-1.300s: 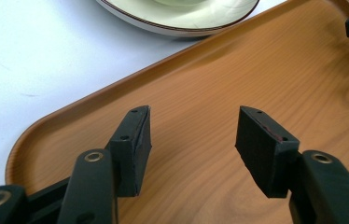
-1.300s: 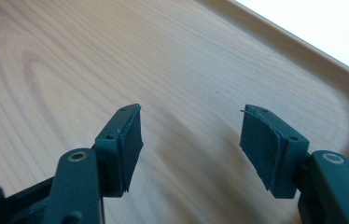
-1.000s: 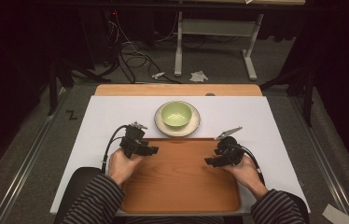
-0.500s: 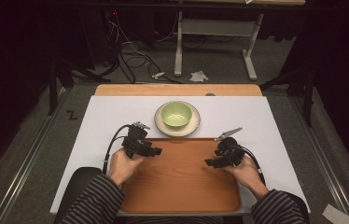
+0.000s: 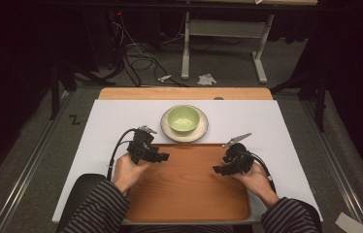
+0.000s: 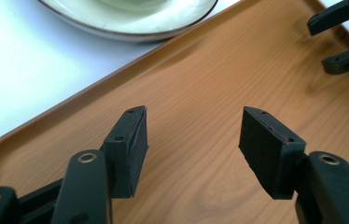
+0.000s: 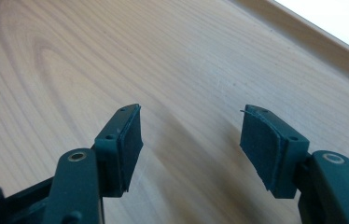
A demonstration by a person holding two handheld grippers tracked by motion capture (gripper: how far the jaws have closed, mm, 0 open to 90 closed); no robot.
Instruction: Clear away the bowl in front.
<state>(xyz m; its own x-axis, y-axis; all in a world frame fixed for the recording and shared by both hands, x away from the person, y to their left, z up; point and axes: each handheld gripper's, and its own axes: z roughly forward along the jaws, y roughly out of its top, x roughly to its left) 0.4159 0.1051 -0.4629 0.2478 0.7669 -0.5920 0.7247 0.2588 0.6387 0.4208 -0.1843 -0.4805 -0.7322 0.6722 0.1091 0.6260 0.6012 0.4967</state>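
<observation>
While both claws hung over the tray (image 5: 189, 194), nothing lay between the jaws of either. The tray, a wooden one with a raised rim, sat at the near edge of the tabletop (image 5: 267, 121), on its white cover, right in front of the person. The left claw (image 5: 162, 157) was over the tray's far left corner; its jaws had just been opening and stood spread wide, with bare wood between them. In the left claw view (image 6: 193, 137) the pads were well apart, the tray's rim curved past on the left, and the other claw's two black tips (image 6: 340, 35) showed far off at the upper right. The right claw (image 5: 218, 169) was over the tray's right side, also spread, pointing toward the middle; in the right claw view (image 7: 191, 135) only wood grain lay between its pads, with the rim running across the upper right. Each was held in a hand (image 5: 128, 171) coming from a striped sleeve (image 5: 97, 213). Just beyond the tray's far edge stood a pale plate (image 5: 200, 133) with a green bowl (image 5: 183, 118) on it, near the left claw but apart from it.
</observation>
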